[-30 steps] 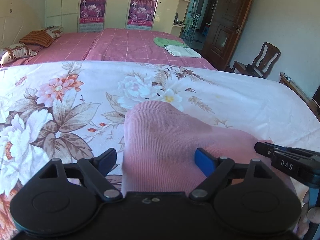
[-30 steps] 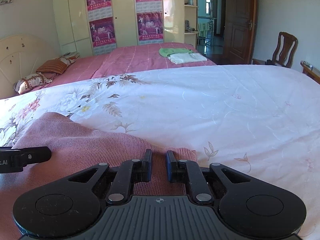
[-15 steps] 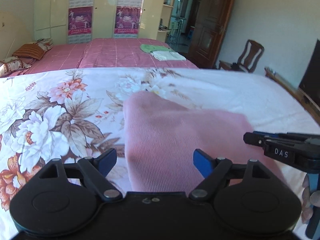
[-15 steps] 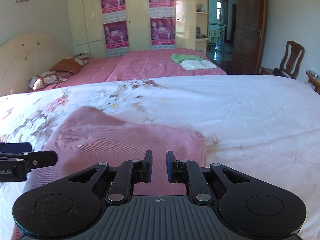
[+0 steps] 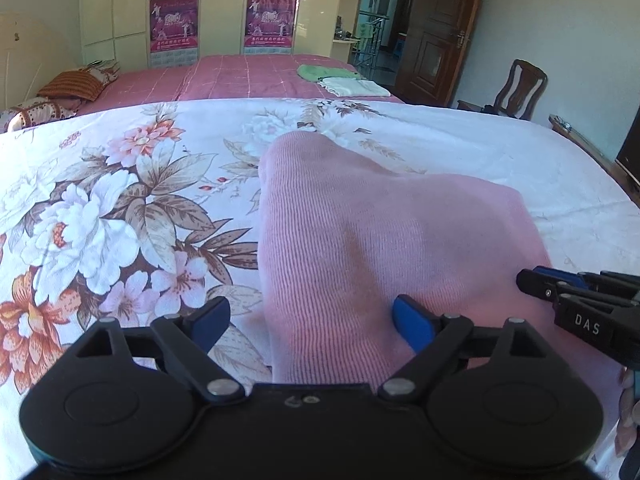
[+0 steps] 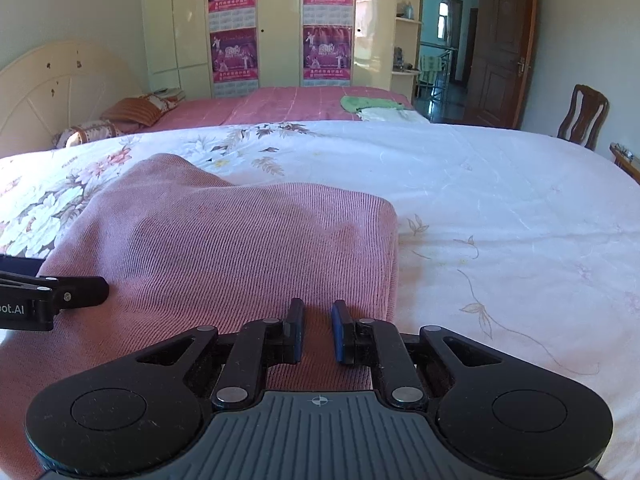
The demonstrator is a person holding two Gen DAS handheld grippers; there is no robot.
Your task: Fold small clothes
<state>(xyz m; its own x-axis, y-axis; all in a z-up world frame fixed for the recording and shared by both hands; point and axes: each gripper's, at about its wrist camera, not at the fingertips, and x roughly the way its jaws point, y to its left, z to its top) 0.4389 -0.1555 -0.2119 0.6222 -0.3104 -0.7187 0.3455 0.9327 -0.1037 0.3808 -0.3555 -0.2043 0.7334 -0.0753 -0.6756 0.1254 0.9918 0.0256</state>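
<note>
While I watch both wrist feeds, the pink ribbed garment (image 5: 372,240) lies folded on the floral bedspread (image 5: 100,208), its near edge running under both tools. My left claw (image 5: 308,322) stands wide apart, blue pads spread: the left pad (image 5: 210,320) sits over the flower print just beside the garment's left edge, the right pad (image 5: 412,322) over the pink knit, and nothing is pinched between them. My right claw (image 6: 318,330) has its two blue pads nearly together with a narrow gap left; pink cloth shows through that gap, but I cannot tell whether the pads actually pinch it. That claw sits at the garment's near right corner, close to the folded right edge.

Each tool shows in the other's feed: the right one enters from the right edge of the left view, the left one from the left edge of the right view.

Beyond the bedspread, a pink checked bed (image 6: 280,104) carries a green cloth (image 6: 368,102) and a white cloth (image 6: 384,114) touching each other. A wooden chair (image 6: 584,120) stands near the dark door (image 6: 500,44).
</note>
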